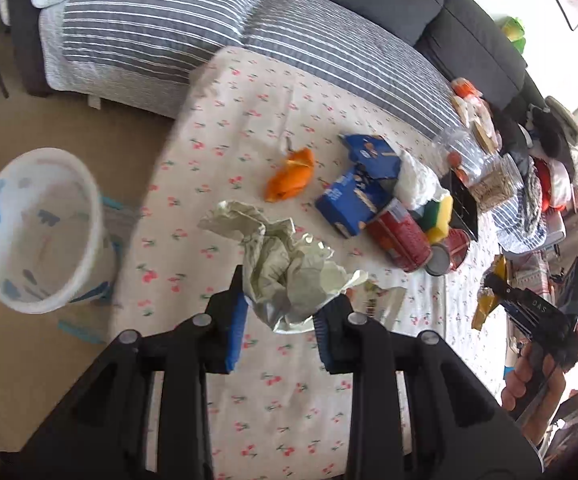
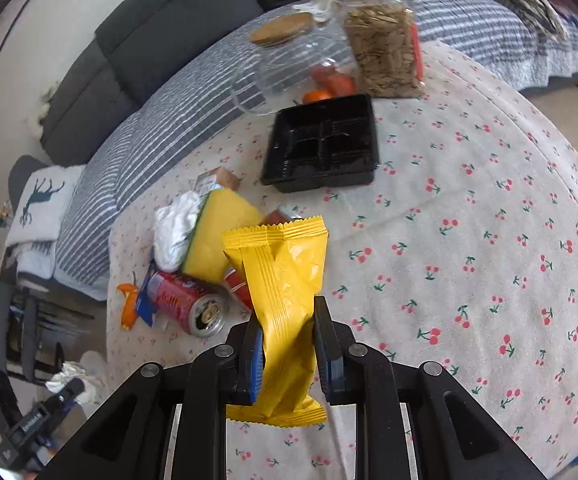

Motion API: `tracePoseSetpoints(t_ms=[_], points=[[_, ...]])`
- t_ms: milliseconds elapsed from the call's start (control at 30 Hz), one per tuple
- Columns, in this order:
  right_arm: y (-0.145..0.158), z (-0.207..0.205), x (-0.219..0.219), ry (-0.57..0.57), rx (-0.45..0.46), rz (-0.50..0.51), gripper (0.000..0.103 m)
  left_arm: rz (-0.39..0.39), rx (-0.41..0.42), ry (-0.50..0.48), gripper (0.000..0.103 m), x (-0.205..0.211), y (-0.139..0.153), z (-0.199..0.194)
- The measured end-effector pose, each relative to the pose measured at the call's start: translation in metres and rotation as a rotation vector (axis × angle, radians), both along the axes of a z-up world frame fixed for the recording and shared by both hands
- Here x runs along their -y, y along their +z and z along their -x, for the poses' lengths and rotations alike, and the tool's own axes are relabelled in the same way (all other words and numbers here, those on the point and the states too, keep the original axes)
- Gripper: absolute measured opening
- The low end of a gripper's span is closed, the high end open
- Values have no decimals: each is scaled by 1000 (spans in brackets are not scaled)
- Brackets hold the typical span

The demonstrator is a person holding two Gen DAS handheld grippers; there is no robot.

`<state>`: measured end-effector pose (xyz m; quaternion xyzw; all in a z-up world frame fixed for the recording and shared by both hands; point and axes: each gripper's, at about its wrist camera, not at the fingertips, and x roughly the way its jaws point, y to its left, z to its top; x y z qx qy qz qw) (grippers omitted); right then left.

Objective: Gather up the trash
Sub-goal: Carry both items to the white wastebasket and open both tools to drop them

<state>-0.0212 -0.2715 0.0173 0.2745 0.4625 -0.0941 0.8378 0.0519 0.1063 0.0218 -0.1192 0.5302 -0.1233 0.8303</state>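
Note:
My left gripper (image 1: 281, 304) is shut on a crumpled silvery-white wrapper (image 1: 289, 268) and holds it above the cherry-print tablecloth (image 1: 281, 400). A white trash bin (image 1: 37, 228) stands on the floor to the left of the table. My right gripper (image 2: 287, 320) is shut on a yellow snack wrapper (image 2: 281, 280) above the table; it also shows in the left wrist view (image 1: 501, 288) at the far right. An orange wrapper (image 1: 291, 174), a blue box (image 1: 361, 184) and a red can (image 1: 401, 240) lie on the table.
A black plastic tray (image 2: 323, 144), a jar of seeds (image 2: 385, 48), a yellow sponge (image 2: 217, 232), white crumpled tissue (image 2: 177, 228) and a red can (image 2: 187, 304) sit on the table. A sofa with a striped cover (image 1: 149, 28) runs behind it.

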Motion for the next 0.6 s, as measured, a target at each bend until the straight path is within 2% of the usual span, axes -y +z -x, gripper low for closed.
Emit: tracePoseSetpoints(t_ms=[100,200,300,467,600], points=[[5,-8,-42,110,23,30,22,-36,26,90,32,-46,7,7],[3,-17,-86,209,22,52,22,-29,28,172,32,-90,11,12],[-4,-28,-131,298,12,70,22,-53,34,239,32,-127,16,16],[-12,-41,-208,441,26,78,22,-76,39,294,32,-170,22,16],[-11,-54,-280,565,55,90,22,-125,14,306,32,-185,10,4]])
